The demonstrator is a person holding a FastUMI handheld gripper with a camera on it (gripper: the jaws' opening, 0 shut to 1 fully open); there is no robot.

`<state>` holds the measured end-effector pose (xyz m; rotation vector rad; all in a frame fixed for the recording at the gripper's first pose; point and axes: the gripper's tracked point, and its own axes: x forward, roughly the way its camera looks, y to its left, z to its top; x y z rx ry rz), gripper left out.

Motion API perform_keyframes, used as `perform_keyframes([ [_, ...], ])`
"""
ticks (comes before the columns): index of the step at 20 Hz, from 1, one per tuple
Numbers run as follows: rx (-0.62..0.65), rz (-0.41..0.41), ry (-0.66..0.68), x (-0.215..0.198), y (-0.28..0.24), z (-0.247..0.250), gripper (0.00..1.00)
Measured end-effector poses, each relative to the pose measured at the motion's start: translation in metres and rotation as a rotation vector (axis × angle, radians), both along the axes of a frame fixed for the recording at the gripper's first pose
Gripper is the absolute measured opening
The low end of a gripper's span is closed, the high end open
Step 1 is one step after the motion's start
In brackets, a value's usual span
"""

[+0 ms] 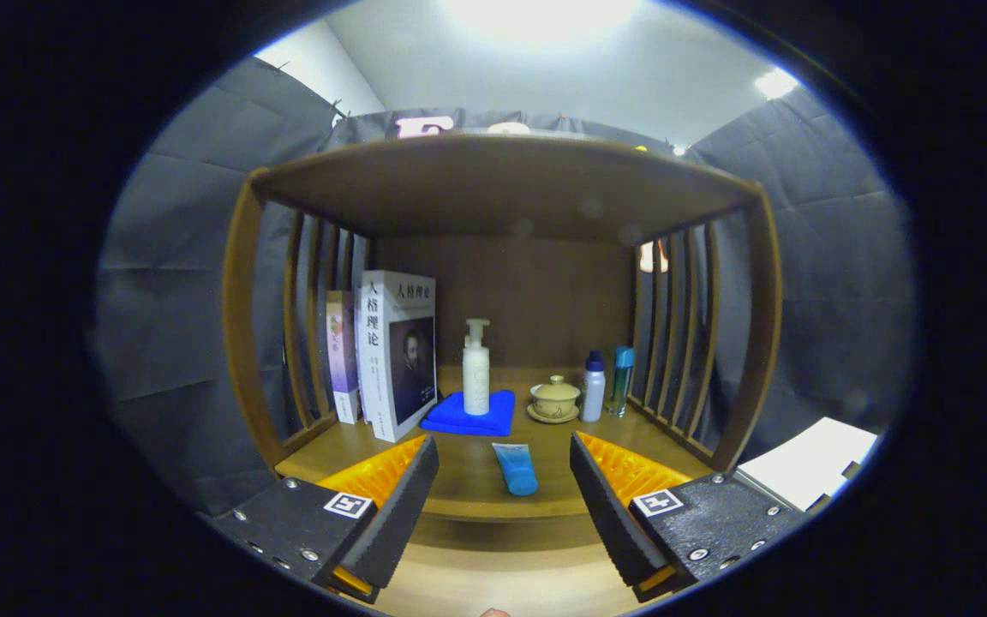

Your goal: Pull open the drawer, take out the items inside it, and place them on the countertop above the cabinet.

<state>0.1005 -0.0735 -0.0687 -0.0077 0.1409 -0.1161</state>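
Between the fingers and just ahead of them, a blue tube (515,468) lies flat on the wooden bench (468,488), cap end toward me. I hold the gripper (503,480) with its fingers spread wide, gripping nothing and touching nothing.

Handling, as I judge it: the tube looks like a soft plastic squeeze tube, light and smooth-skinned. It should give under pressure and could slip if pinched on its thin crimped end. I would take it across the firmer part of the body near the cap, with moderate closing force.

Appearance: the tube is short, with a bright blue body and a slightly darker cap end; any print on it is too small to tell.

I cannot pick out a drawer front or handle; the pale wood surface below the bench edge may belong to the cabinet (493,583), but I cannot tell.

Beyond the tube, the bench carries:
- a folded blue cloth (459,420) with a white pump bottle (475,370) standing upright on it;
- a lidded tea cup (554,398) on its saucer, just beside the cloth;
- two small bottles (594,387) upright near the right slatted side;
- several books (397,351) standing against the left slatted side.

The cup looks ceramic and fragile; I would keep the fingers well clear of it.
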Motion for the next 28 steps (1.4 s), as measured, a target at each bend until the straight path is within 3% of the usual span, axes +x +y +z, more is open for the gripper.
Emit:
perform_keyframes([
  [5, 0.035, 0.068, -0.080, -0.085, 0.036, 0.007, 0.95],
  [7, 0.034, 0.143, -0.092, -0.111, 0.061, -0.003, 0.95],
  [14, -0.093, 0.203, 0.021, -0.186, 0.088, -0.073, 0.95],
  [19, -0.102, 0.202, 0.094, -0.204, 0.090, -0.110, 0.95],
  [28, -0.018, 0.074, 0.182, -0.184, 0.054, -0.158, 0.95],
])
